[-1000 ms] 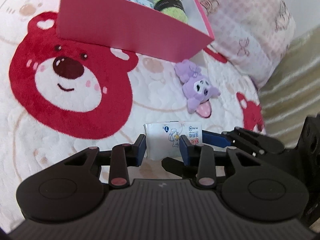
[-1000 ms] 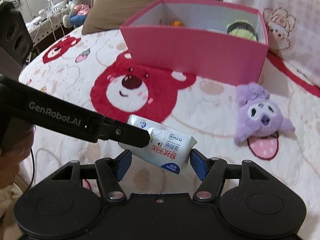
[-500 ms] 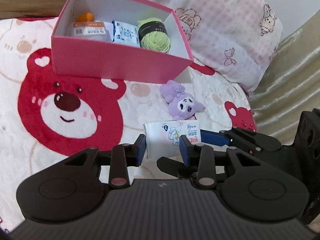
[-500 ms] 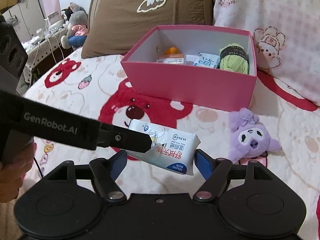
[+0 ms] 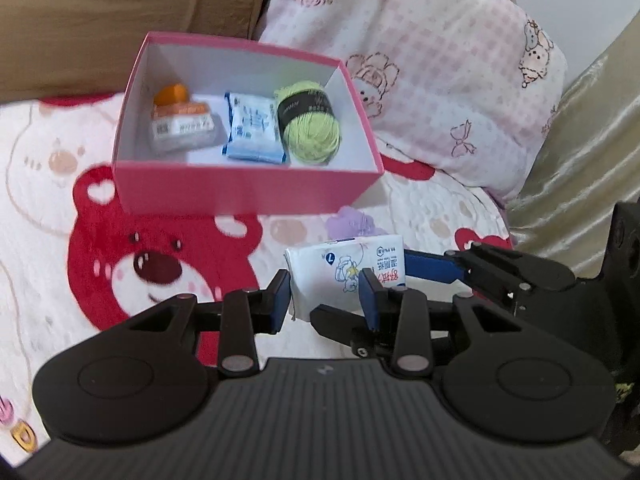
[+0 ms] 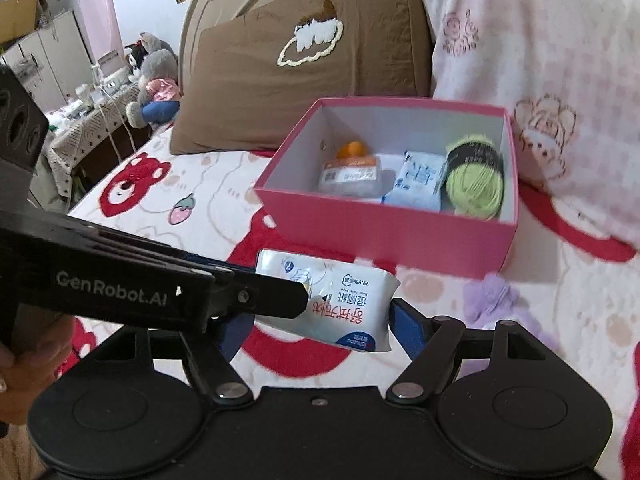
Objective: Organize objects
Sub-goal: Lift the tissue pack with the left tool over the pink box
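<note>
Presently I read "GenRobot.AI" in white on the side of the left hand-held gripper (image 6: 308, 294), which reaches in from the left of the right wrist view. The wet-wipe pack (image 6: 340, 304) carries red Chinese characters, a "99.9%" mark and a blue corner badge; seen from the right camera, the print runs upside down. In the left wrist view I make out a blue circle with a white mark and a small cartoon figure on the pack (image 5: 346, 270).

The pack is held in the air above the bed blanket (image 5: 60, 200), short of the pink box (image 5: 248, 192). Its long axis lies roughly level, across the right camera's view, dipping slightly to the right.

The left hand-held gripper (image 5: 324, 296) is clamped on one end of the pack, its blue pads pressed to both faces. The right hand-held gripper (image 6: 316, 332) stands wide, jaws bracketing the pack's length; the right pad is at the pack's edge, the left pad is hidden, so I cannot tell whether it bears any load.

Inside the box: green yarn ball (image 5: 312, 128), blue-and-white packet (image 5: 252, 128), labelled clear pouch (image 5: 182, 128).
</note>
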### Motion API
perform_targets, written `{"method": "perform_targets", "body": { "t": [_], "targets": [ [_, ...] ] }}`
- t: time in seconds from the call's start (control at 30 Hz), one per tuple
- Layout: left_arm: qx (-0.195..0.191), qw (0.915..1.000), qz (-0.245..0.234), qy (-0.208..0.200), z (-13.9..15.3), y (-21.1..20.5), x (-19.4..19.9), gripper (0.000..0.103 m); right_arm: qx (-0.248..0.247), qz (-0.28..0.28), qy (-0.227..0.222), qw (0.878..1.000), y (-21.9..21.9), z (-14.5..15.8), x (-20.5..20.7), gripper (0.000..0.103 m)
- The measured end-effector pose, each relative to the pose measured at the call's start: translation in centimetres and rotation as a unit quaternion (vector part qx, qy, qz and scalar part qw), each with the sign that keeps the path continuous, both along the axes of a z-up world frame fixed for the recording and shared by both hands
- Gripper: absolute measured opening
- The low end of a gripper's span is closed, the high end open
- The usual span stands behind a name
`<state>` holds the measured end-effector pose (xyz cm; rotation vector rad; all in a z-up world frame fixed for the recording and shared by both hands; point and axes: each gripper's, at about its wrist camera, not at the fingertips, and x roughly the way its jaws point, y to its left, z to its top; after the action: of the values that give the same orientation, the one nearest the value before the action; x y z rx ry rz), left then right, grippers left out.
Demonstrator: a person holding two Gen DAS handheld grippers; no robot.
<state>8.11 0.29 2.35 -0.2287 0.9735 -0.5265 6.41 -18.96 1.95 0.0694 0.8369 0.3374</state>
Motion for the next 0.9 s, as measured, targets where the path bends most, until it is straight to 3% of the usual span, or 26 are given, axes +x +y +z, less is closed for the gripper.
{"method": "perform_targets", "body": {
  "t": [0.4,0.67,0.9],
  "targets": [
    [-0.009,0.9989,0.045,-0.011,3.2,0.7,4.9,0.035,-0.029,0.027,-0.047,0.998,0.2,4.0,4.2,0.078],
    [-0.042,0.9938,0.099,-0.027,3.1,3.0,8.0,0.036,-0.034,0.059,-0.067,0.995,0.6,5.0,8.5,0.078],
    [-0.049,0.9906,0.127,-0.018,1.6,5.5,10.1,0.036,-0.010,0.089,-0.049,0.995,1.7,4.1,11.8,0.077]
  ]
}}
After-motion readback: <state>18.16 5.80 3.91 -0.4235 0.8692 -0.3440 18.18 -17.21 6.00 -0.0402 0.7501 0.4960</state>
